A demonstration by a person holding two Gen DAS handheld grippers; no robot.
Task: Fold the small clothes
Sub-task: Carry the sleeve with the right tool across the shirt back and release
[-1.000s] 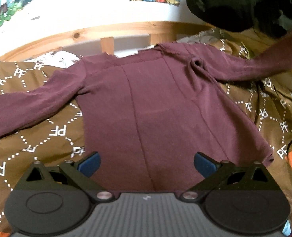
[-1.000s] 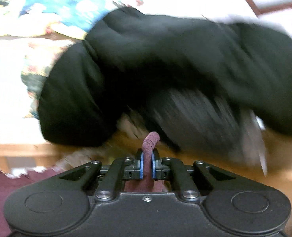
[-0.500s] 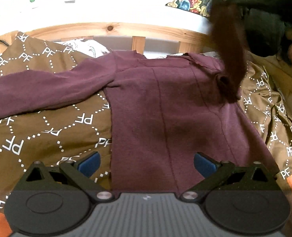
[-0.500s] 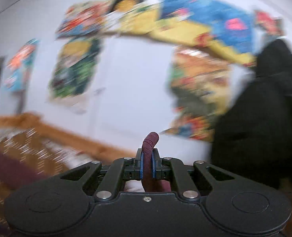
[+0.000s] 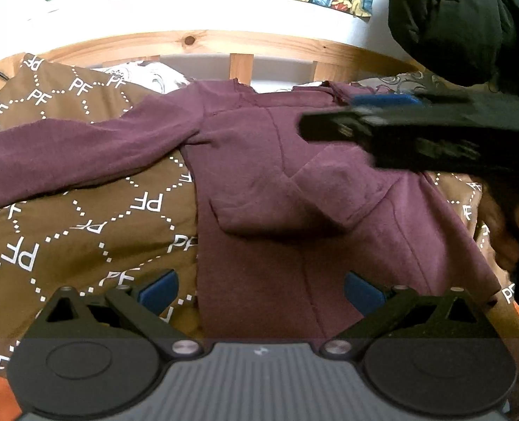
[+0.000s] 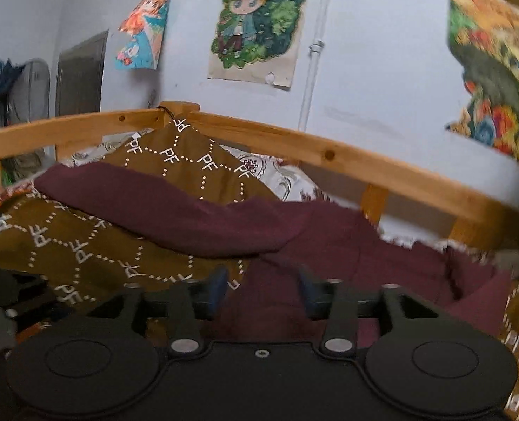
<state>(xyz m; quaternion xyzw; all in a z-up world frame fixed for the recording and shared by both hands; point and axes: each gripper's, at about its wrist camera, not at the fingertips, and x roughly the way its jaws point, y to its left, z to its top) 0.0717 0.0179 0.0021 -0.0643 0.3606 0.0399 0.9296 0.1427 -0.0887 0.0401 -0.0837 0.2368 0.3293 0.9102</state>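
Note:
A maroon long-sleeved shirt (image 5: 259,245) lies flat on a brown patterned blanket (image 5: 66,231). Its left sleeve (image 5: 84,154) stretches out to the left. Its right sleeve (image 5: 294,200) lies folded across the chest. My left gripper (image 5: 261,289) stands open over the hem with only flat cloth below it. My right gripper (image 5: 329,115) reaches in from the right above the shirt's chest, blurred. In the right wrist view the right gripper (image 6: 261,282) has its jaws opening, with no cloth pinched between them, and the shirt (image 6: 347,256) lies just beneath.
A wooden bed rail (image 5: 189,40) runs along the far side against a white wall with posters (image 6: 255,24). A black garment (image 5: 463,24) hangs at the upper right. A person's hand (image 5: 505,231) shows at the right edge.
The right gripper carried the right sleeve from far right across the shirt's body, then let go; the sleeve now lies folded on the chest. The left gripper stayed open near the hem.

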